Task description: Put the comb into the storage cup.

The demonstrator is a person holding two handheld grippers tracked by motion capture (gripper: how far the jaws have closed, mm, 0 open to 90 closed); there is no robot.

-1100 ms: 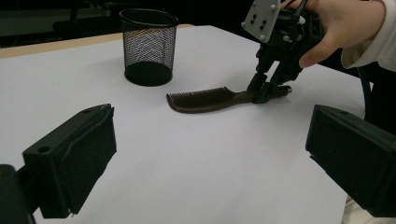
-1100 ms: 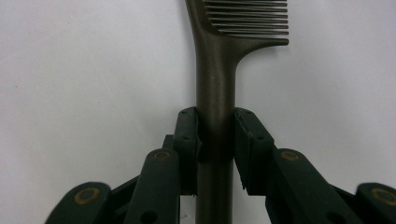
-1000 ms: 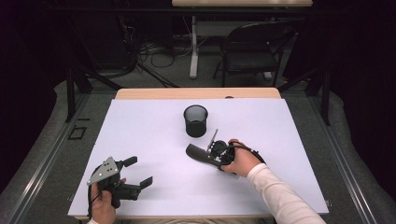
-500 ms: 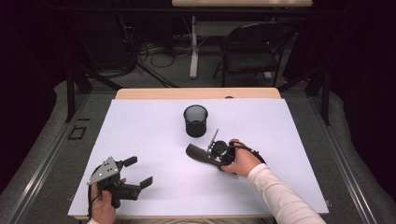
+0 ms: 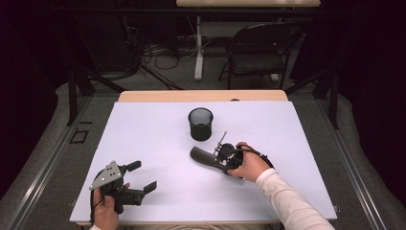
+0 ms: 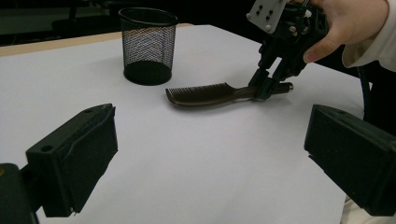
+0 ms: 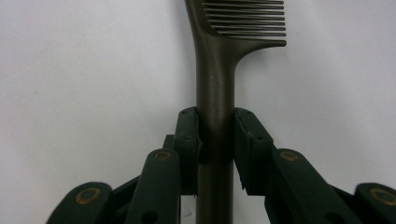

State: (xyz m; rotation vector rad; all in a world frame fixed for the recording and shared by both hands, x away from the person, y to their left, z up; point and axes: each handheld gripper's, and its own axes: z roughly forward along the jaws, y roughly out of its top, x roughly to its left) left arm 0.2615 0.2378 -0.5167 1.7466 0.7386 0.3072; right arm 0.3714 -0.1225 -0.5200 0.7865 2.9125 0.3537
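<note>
A white-covered counter (image 5: 143, 139) carries a black wire-mesh cup (image 5: 200, 123) standing upright, mouth open to take whatever is dropped in. Just in front of the cup lies a dark brown plastic comb (image 6: 205, 93), flat on the sheet, teeth end nearest the cup. The right gripper (image 7: 217, 144) has its jaws clamped on the comb's handle, a hold that leaves the toothed end free to lead, apparently for a lift. The left gripper (image 5: 139, 176), well to the cup's left, rests with jaws apart, holding nothing.

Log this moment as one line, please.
right gripper: shut on comb handle | comb: flat on table | left gripper: open, idle | mesh cup: upright
</note>
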